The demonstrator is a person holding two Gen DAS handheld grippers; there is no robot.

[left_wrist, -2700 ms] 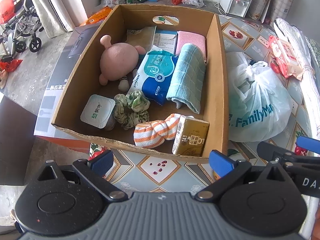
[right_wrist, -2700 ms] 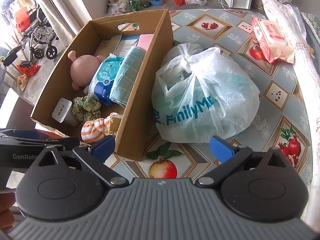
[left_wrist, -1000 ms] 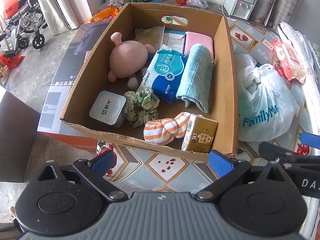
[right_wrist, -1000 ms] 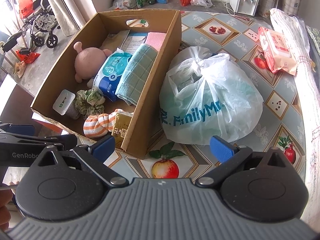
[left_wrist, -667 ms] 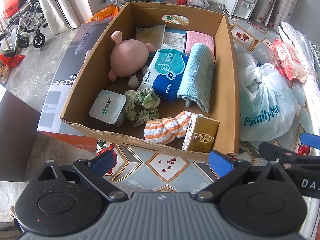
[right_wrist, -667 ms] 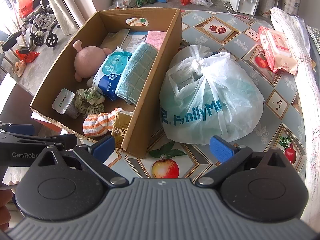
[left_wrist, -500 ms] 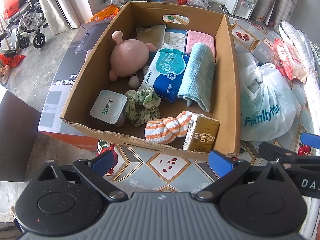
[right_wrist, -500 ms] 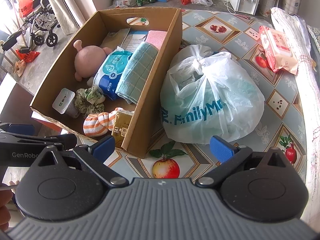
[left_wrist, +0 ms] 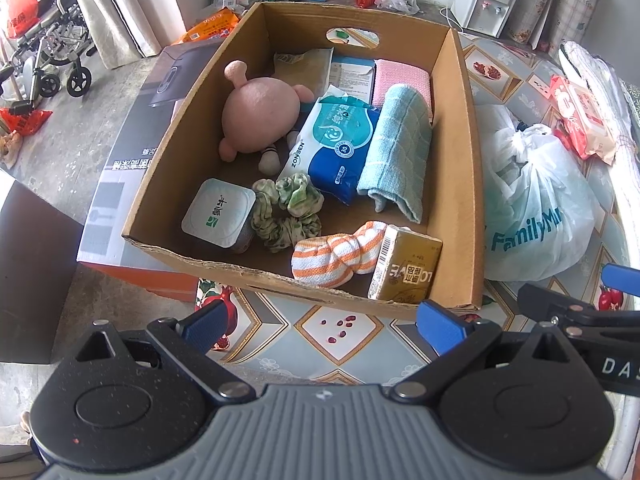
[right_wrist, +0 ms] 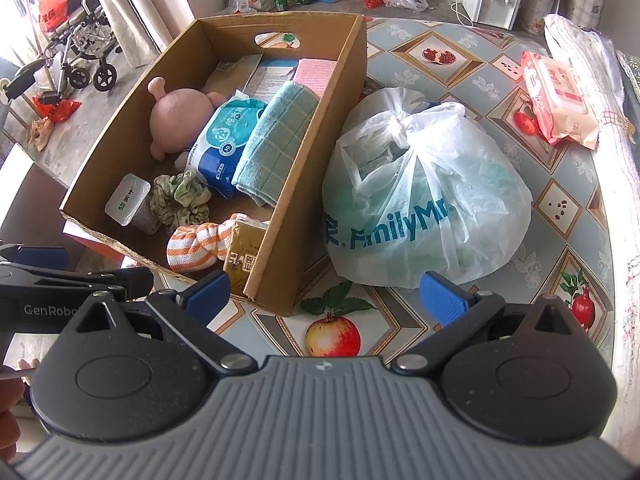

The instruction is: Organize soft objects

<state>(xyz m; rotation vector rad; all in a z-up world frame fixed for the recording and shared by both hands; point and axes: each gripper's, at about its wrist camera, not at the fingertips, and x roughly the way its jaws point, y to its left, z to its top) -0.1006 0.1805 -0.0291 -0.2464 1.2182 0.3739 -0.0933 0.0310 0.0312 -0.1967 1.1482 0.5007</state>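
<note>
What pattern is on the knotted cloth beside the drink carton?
Orange and white stripes on the knotted cloth, clearest in the left wrist view.

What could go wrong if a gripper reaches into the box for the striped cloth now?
The striped cloth lies against the gold carton, so closing fingers might catch or tip the carton. The near box wall is torn and could snag the open left gripper on the way in.

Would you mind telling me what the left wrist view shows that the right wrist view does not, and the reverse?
Only the left wrist view shows the dark printed box beside the cardboard box. Only the right wrist view shows the apple print on the tablecloth and the whole FamilyMart bag. Both show the pink plush, green scrunchie, striped sock, and open, empty left claw and right claw.
</note>
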